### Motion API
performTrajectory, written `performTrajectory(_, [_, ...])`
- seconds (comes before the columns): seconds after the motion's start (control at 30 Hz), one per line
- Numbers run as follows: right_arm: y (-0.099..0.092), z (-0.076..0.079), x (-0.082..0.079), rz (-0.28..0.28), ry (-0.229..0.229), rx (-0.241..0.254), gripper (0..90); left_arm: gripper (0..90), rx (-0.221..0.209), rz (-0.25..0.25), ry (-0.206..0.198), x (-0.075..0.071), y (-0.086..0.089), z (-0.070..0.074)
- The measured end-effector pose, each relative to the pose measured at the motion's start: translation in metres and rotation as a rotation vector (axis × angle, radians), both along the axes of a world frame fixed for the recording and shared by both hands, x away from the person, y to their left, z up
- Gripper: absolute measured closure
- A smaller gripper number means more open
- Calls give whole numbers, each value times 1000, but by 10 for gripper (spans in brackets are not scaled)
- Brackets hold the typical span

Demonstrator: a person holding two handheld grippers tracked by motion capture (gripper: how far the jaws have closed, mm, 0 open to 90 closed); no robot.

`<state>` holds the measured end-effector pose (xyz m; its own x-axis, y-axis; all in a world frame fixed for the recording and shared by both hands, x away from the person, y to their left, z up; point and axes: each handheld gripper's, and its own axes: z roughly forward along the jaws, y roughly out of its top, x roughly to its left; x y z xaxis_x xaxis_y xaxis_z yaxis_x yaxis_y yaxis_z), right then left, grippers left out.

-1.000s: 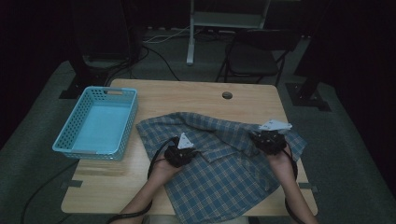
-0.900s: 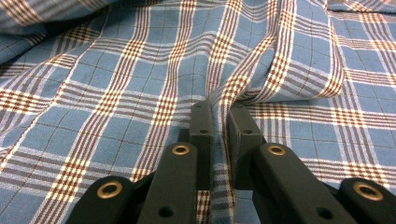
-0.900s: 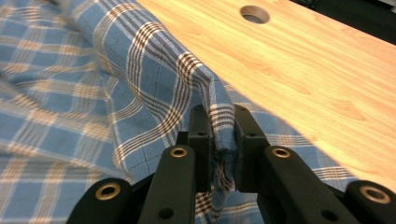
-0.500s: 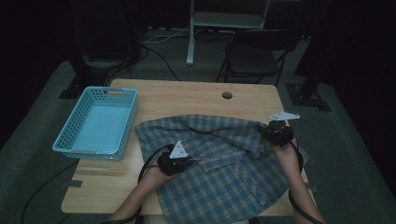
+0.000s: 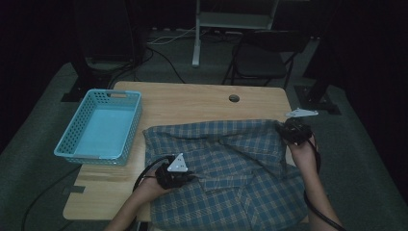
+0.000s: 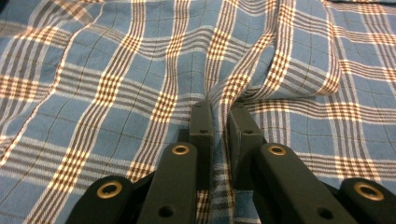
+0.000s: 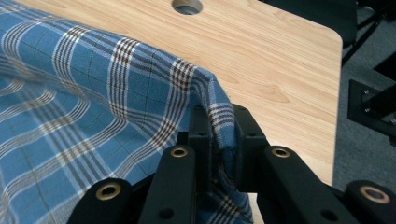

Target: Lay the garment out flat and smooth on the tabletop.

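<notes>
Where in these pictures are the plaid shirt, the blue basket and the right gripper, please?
plaid shirt point(image 5: 240, 154), high view, middle of the spread cloth.
blue basket point(image 5: 98, 156), high view, near rim.
right gripper point(image 7: 219, 128), right gripper view, between its jaw tips, pinching the shirt's edge.

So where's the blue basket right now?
In the high view the blue basket sits on the left side of the wooden table, just left of the plaid shirt and apart from it.

blue plaid shirt point(image 5: 231, 168) lies spread, rumpled, across the table's near right part.
</notes>
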<state>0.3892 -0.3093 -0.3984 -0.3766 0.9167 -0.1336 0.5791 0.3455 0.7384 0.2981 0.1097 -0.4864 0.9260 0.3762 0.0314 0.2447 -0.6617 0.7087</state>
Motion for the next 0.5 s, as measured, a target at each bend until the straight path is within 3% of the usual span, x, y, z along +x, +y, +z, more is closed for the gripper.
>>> performTrajectory(0.2, [-11,-7,16,-30,53,-13,802,822,9,-23,-1,-7,6,1])
performTrajectory(0.43, [-23,-35,51,-62,201,13,778,816,3,-24,-4,-10,8,0])
performTrajectory(0.5, [-24,-40,55,-71,219,22,755,776,-6,-23,0,-10,9,-1])
